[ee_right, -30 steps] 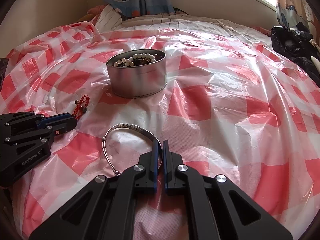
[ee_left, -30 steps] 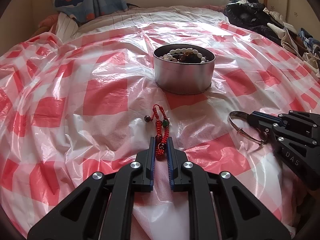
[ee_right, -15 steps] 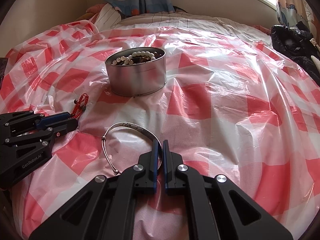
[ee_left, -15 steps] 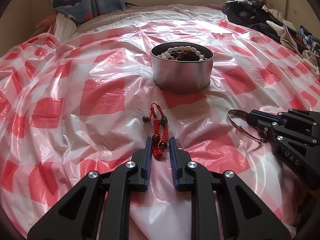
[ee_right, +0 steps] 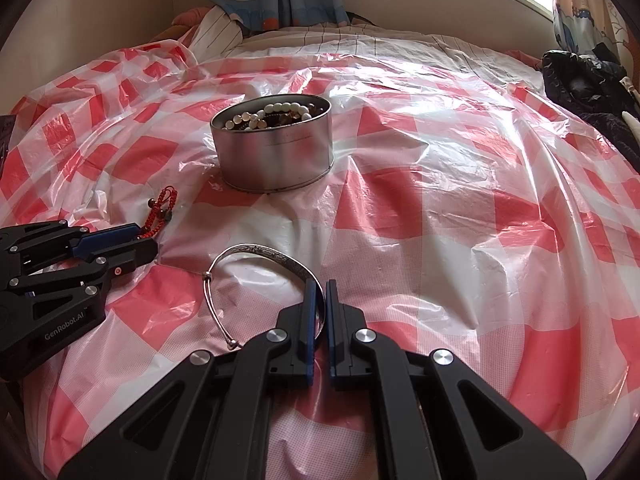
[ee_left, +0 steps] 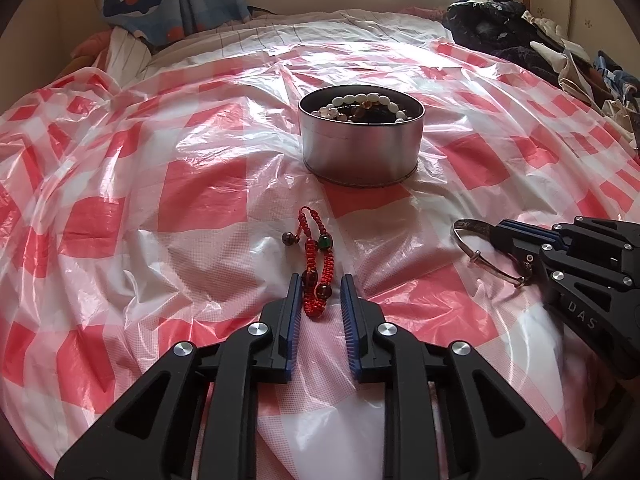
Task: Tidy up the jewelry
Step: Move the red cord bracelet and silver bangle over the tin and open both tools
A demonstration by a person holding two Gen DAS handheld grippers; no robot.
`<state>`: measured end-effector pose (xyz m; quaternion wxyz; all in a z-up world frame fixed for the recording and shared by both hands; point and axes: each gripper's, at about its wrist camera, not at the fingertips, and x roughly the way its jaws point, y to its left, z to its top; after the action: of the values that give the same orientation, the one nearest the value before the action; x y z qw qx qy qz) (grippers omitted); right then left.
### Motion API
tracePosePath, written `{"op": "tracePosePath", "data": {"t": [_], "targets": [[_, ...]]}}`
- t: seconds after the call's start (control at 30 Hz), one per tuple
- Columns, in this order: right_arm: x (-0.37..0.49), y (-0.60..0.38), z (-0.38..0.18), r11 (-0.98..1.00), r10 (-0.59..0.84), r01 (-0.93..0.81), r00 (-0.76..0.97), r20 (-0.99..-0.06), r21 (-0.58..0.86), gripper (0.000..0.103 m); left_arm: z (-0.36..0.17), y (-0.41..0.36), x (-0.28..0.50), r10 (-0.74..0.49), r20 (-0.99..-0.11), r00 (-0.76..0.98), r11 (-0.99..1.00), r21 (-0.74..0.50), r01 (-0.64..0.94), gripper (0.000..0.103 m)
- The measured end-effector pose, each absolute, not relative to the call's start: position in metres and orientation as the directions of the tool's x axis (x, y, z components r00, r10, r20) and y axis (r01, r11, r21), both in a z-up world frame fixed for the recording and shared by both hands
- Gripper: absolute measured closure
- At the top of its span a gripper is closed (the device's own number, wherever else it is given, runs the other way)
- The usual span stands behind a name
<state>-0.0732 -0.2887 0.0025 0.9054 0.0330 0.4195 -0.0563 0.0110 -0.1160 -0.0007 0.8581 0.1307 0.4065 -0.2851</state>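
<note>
The left claw (ee_left: 319,290) was closing around the red bracelet (ee_left: 317,264), pads seemingly not yet pressing; the right claw (ee_right: 321,292) gripped the silver bangle (ee_right: 256,254).

The letters "DAS" are printed in pale type on the black body of the right gripper (ee_left: 498,236), as seen in the left wrist view. "GenRobot.AI" is printed on the black body of the left gripper (ee_right: 148,240), as seen in the right wrist view. No other text can be read.
</note>
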Motion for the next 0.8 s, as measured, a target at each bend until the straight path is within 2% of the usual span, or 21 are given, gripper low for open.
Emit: {"op": "tracePosePath", "data": {"t": [0.03,0.17,0.43,0.57,0.8], "targets": [[-0.073,-0.289,0.002,0.992,-0.071,0.128,0.643,-0.763,0.016,0.098,0.000,-0.115,0.011,-0.388,-0.771,0.504,0.802,-0.013,0.598,0.096],[-0.076,-0.293,0.005,0.991,-0.024,0.115,0.665,-0.746,0.070,0.099,0.008,-0.110,0.011,-0.428,-0.749,0.505,0.797,-0.050,0.601,0.096],[-0.078,-0.310,0.035,0.967,0.039,0.134,0.764,-0.644,0.218,0.099,0.070,-0.114,0.016,-0.547,-0.612,0.571,0.764,-0.086,0.640,0.096],[-0.067,-0.315,0.056,0.966,0.040,0.122,0.803,-0.594,0.230,0.099,0.086,-0.127,0.032,-0.576,-0.583,0.573,0.749,-0.094,0.656,0.096],[-0.027,-0.323,0.073,0.978,-0.001,0.120,0.821,-0.570,0.172,0.099,0.101,-0.157,0.063,-0.656,-0.492,0.572,0.712,-0.152,0.686,0.096]]}}
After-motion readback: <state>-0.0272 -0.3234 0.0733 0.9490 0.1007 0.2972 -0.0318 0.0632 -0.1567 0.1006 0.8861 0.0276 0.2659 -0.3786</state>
